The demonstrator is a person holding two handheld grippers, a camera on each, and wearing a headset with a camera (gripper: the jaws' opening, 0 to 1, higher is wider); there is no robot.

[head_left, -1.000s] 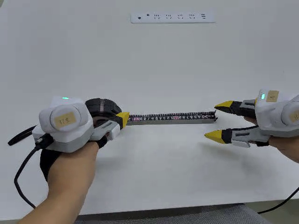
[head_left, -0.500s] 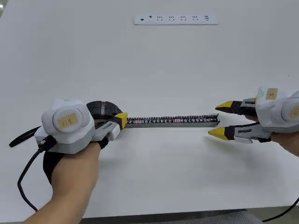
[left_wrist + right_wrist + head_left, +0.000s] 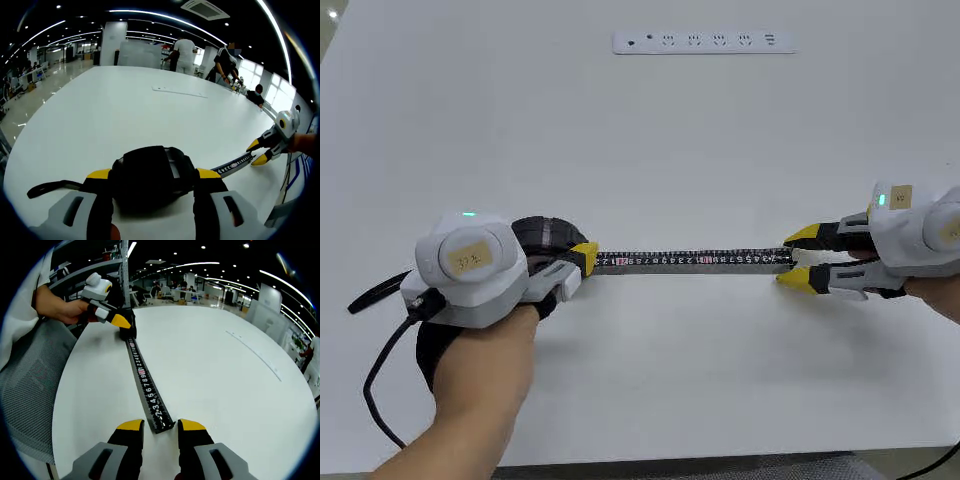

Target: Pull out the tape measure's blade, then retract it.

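The black tape measure case point(image 3: 545, 238) lies on the white table, and my left gripper point(image 3: 578, 262) is shut on it; in the left gripper view the case point(image 3: 152, 170) fills the gap between the yellow fingertips point(image 3: 98, 174). Its blade point(image 3: 690, 259) lies pulled out flat to the right. My right gripper point(image 3: 798, 258) is open, with one jaw on each side of the blade's end. In the right gripper view the blade tip point(image 3: 162, 424) sits between the fingertips point(image 3: 131, 425) with small gaps on both sides. The left gripper point(image 3: 122, 322) holds the blade's far end there.
A white power strip point(image 3: 704, 42) lies at the far side of the table. The case's black wrist strap point(image 3: 375, 290) and a black cable point(image 3: 380, 370) trail off to the left. The table's front edge point(image 3: 720, 455) is near. A mesh chair point(image 3: 30, 390) stands beside the table.
My right gripper has moved in to the blade's end and its jaws have narrowed around it. The left gripper still holds the case, and the blade's length looks unchanged.
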